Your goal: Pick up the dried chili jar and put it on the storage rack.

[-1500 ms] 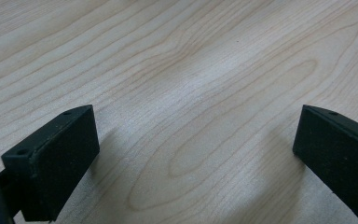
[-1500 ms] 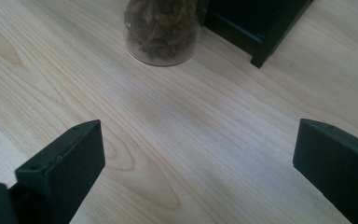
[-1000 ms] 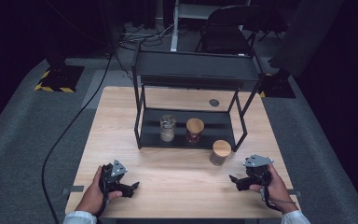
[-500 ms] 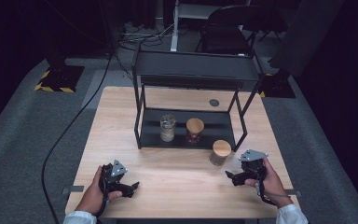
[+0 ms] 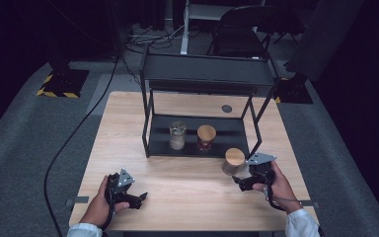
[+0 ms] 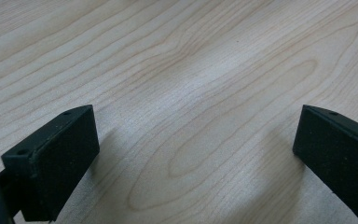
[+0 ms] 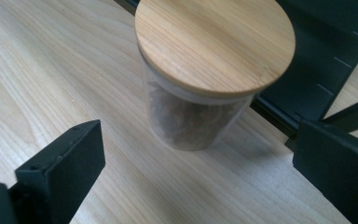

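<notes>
Two black fingers (image 7: pixel 60 172) of the right gripper (image 5: pixel 246 181) are standing spread wide, pinching nothing, and the jar with the wooden lid (image 7: pixel 205 79) is sitting straight ahead of them, just beyond the tips and centred on the gap. Its long axis is running upright, lid on top, brownish contents showing through the glass, though what they are is hard to tell. It is resting on the worktop (image 5: pixel 187 197), just in front of the black rack (image 5: pixel 202 79), near the rack's front right leg, with the right hand closing the distance from the near side. Well apart on the other side, the left gripper (image 5: pixel 128 197) is lying low over bare wood with its fingers (image 6: pixel 51 163) likewise spread, so the right hand is clearly the nearer one. Farther back, on the rack's lower shelf, a clear glass jar (image 5: pixel 177 135) and a second lidded jar (image 5: pixel 206 137) are standing side by side.
</notes>
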A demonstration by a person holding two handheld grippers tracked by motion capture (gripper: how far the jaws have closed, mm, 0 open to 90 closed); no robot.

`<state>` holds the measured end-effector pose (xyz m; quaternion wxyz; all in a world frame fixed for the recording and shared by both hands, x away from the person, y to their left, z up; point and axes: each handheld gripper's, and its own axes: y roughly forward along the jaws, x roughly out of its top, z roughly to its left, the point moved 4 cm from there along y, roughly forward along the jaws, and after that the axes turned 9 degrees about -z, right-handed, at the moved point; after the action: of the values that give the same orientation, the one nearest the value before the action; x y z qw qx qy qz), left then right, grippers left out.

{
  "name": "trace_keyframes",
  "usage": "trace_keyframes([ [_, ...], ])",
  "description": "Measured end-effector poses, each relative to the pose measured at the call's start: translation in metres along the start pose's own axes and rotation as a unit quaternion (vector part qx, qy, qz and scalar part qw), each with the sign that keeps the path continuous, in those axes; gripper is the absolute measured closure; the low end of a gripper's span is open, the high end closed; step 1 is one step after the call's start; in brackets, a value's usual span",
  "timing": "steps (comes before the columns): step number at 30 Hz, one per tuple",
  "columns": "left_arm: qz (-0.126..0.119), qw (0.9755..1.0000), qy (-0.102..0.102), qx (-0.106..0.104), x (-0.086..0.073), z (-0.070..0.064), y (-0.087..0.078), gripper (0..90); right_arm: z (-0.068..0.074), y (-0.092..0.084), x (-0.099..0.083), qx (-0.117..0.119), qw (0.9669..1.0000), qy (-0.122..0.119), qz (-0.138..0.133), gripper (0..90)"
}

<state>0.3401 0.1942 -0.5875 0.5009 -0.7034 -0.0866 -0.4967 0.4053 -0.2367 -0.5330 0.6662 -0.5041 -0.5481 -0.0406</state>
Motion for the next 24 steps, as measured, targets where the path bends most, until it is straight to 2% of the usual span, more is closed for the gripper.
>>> trace_keyframes([
  [8, 0.0, 1.0, 0.001, 0.0, 0.0, 0.0, 0.0, 0.0, -0.001, 0.008, 0.007, -0.006, 0.9999, -0.004, 0.011, 2.1],
  [21, 0.0, 1.0, 0.001, 0.0, 0.0, 0.0, 0.0, 0.0, -0.005, 0.02, 0.015, -0.004, 0.9997, 0.014, 0.019, 2.4],
  [24, 0.0, 1.0, 0.001, 0.0, 0.0, 0.0, 0.0, 0.0, -0.005, 0.022, 0.016, -0.003, 0.9997, 0.012, 0.023, 2.5],
])
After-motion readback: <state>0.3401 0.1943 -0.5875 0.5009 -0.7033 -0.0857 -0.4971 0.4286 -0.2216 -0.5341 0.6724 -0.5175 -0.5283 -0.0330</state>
